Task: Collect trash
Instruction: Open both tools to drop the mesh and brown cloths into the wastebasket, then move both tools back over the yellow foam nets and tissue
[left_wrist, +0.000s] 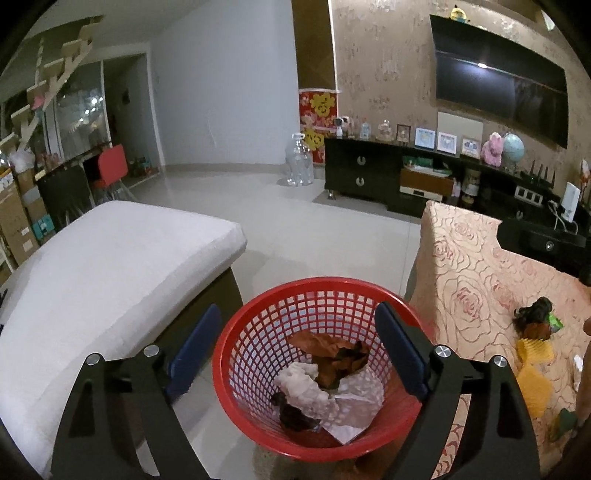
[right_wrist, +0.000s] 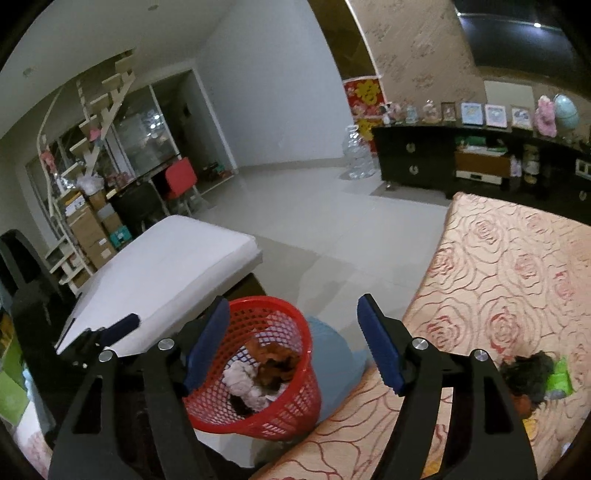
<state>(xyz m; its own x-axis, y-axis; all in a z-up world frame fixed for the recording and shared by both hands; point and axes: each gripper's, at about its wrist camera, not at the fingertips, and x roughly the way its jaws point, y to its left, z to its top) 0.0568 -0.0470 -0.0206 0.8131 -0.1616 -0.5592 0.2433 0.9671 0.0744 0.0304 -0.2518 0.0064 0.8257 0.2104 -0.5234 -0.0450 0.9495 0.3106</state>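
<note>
A red mesh basket (left_wrist: 317, 283) stands on the floor between a white seat and a rose-patterned table. It holds crumpled white paper (left_wrist: 303, 386) and orange-brown wrappers (left_wrist: 328, 354). My left gripper (left_wrist: 297, 314) hangs open just above the basket, nothing between its blue pads. My right gripper (right_wrist: 293, 306) is open too and empty, over the gap between the basket (right_wrist: 288, 410) and the table. On the table lie a dark scrap (left_wrist: 535, 310), a green wrapper (left_wrist: 556, 322) and yellow pieces (left_wrist: 533, 352). In the right wrist view the dark scrap (right_wrist: 528, 369) and green wrapper (right_wrist: 559, 374) lie right of the gripper.
The white cushioned seat (left_wrist: 110, 266) lies left of the basket, the rose-patterned tablecloth (right_wrist: 517, 280) right. A light blue object (right_wrist: 332, 354) sits behind the basket. A dark TV cabinet (left_wrist: 369, 173) and a clear water jug (left_wrist: 299, 162) stand across the tiled floor.
</note>
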